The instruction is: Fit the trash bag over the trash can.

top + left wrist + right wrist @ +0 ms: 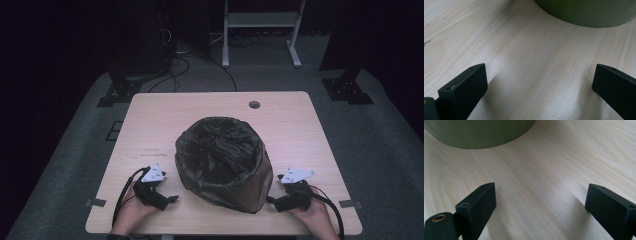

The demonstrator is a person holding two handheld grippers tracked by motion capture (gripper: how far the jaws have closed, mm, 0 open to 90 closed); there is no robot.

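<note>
A round bin (235, 192) lined with a crinkled black plastic bag (217, 145) stands in the middle of the light wooden table (280, 107), near the front. My left gripper (172, 198) rests on the table just left of the bin's base, jaws wide apart, nothing between them. My right gripper (270, 200) rests just right of the base, also open and empty. The bin's olive-green wall (586, 12) fills the top of the left gripper view, past the left gripper (540, 77). The same green wall (479, 132) sits at the upper left of the right gripper view beyond the right gripper (540, 196).
A round cable hole (254, 104) marks the table's far side. Beyond the table are a white metal frame (260, 22), dark stands and cables on a grey carpet. Bare wood lies left, right and behind the bin.
</note>
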